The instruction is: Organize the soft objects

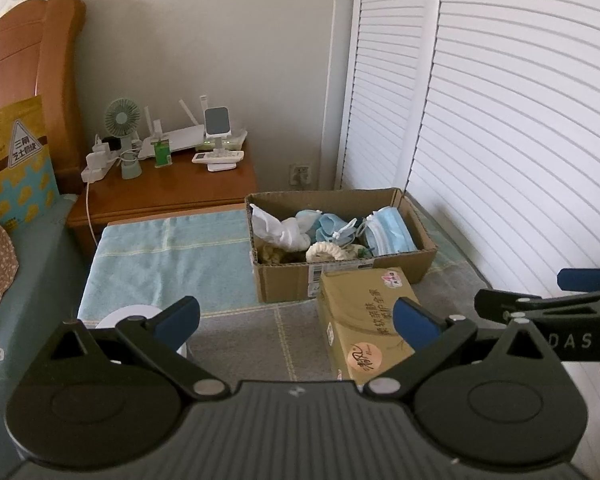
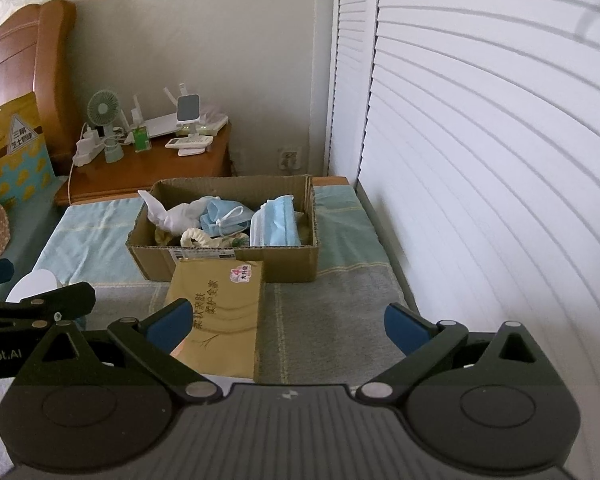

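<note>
A white roll (image 1: 134, 314) is being seen at the left, on the towel (image 1: 168, 256). The left gripper (image 1: 296, 320) is being held wide open and empty, the tan tissue pack (image 1: 364, 320) lying just beyond it, touching the cardboard box (image 1: 284, 280) where masks (image 1: 388, 232) and rags are already lying. The right gripper (image 2: 288, 324) is also being held spread, empty. The pack (soft, crushable) is best being pinched gently across its narrow sides.

cardboard box (image 2: 236, 262): open-topped, upright on the bed | blue face masks (image 2: 275, 224): heaped at its right end | white cloth (image 2: 172, 214): crumpled at left | tissue pack (image 2: 220, 312): tan, lying just before the box
</note>
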The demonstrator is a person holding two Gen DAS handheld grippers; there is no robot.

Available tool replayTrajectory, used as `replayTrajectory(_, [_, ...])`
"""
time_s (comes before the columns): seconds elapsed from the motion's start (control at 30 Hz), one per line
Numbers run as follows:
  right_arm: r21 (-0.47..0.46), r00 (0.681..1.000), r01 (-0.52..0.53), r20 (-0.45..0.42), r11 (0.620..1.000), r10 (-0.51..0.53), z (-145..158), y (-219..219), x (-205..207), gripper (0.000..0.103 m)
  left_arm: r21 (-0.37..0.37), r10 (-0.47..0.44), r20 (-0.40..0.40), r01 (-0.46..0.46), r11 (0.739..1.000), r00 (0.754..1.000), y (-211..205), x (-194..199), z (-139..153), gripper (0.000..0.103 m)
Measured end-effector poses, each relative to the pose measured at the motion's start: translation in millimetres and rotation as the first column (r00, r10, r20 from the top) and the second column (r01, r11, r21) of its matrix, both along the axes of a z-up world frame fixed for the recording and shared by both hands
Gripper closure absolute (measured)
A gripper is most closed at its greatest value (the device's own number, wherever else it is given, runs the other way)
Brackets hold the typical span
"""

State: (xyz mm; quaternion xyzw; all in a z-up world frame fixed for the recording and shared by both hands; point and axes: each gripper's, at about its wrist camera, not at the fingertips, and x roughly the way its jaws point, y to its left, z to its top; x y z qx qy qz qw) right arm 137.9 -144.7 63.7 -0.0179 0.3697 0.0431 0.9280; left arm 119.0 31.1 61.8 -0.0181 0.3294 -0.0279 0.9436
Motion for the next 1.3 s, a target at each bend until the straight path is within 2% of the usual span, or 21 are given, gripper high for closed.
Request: replayTrajectory(1.3, [0.012,1.0,0.017,0.015,1.0,-0.018,1.4,-6.6,-1.3,0.0,0.003,-0.003,-0.008,0.003,1.0,1.0,-4.1,3.2,-0.1,0.001])
